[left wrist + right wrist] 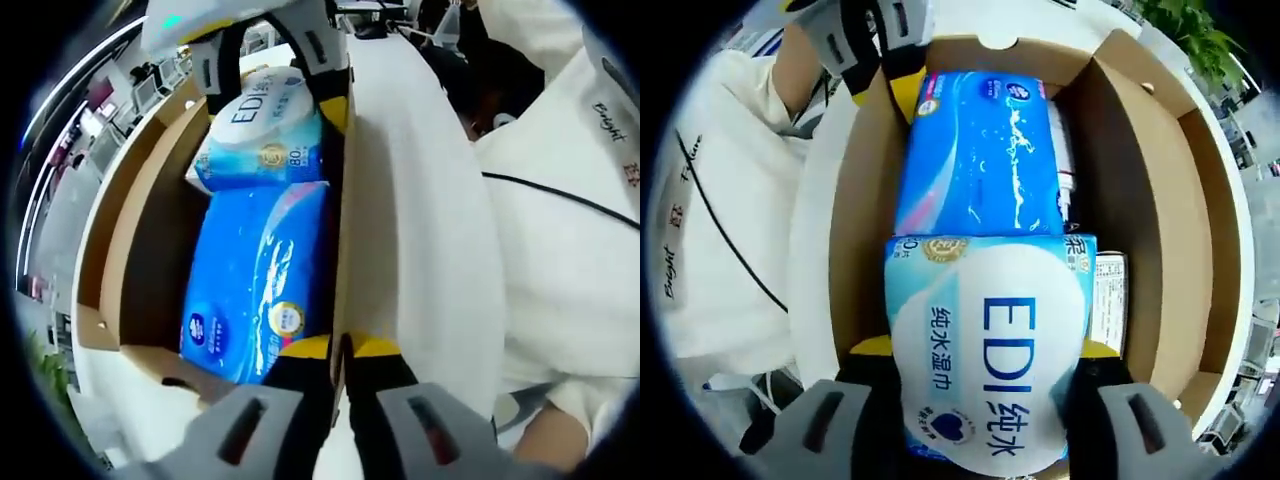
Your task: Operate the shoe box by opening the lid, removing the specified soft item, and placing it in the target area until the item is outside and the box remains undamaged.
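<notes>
Surroundings: a person in a white garment [560,250] with a thin dark line and lettering stands just beside the box's long side; a green plant [1185,35] shows past the far corner in the right gripper view; a white table [130,420] lies under the box.

In the way: the cardboard side walls close in on both packs, and the dark blue pack butts against the light pack's end.

Shoe box [1150,200]: brown cardboard, open at the top, its lid flap [100,230] folded outward along one long side.

Contents: a dark blue tissue pack [980,150] lies flat along the box; a light blue wet-wipe pack [990,350] marked "EDI" lies end to end with it, still inside the box; a smaller printed item [1108,300] sits wedged between the packs and the far wall.

Left gripper [340,350]: low at one end of the box, yellow-tipped jaws pressed together on the edge of the near side wall, beside the dark blue pack.

Right gripper [985,350]: reaches down into the opposite end, jaws spread to either side of the wet-wipe pack, tips at its flanks; whether they squeeze it I cannot tell.
</notes>
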`<action>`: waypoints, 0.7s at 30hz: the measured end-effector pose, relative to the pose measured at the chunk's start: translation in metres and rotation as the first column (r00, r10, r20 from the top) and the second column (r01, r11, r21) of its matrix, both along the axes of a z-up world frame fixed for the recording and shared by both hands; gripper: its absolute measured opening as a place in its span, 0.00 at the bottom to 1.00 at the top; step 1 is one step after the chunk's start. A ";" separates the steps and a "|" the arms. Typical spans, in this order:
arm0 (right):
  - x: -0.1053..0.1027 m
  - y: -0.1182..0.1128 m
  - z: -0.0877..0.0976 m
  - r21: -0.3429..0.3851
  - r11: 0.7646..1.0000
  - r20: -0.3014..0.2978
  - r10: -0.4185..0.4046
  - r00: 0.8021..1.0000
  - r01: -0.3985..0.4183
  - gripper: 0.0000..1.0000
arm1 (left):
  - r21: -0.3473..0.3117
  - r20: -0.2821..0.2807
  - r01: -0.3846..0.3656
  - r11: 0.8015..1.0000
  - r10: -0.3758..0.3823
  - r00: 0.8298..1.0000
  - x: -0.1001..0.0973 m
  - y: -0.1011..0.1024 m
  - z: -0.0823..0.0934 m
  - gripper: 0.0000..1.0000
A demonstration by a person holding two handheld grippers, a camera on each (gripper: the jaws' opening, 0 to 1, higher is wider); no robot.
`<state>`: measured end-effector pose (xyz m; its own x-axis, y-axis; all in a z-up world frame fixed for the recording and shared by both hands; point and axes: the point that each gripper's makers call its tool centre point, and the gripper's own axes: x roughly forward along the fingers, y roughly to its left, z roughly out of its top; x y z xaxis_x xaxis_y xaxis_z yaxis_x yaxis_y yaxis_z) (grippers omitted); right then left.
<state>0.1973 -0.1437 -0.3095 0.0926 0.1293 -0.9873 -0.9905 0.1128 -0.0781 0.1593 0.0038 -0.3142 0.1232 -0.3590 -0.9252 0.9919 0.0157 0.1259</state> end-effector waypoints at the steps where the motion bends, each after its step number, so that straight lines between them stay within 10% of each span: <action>1: 0.001 0.001 0.005 0.007 1.000 -0.009 -0.001 1.000 0.002 0.63 | 0.005 -0.003 -0.001 1.000 0.001 1.000 0.000 0.000 0.000 0.03; 21: 0.008 0.011 0.023 0.023 0.998 0.057 0.063 0.996 -0.065 0.59 | 0.000 0.004 0.003 1.000 -0.003 1.000 -0.001 0.001 0.000 0.03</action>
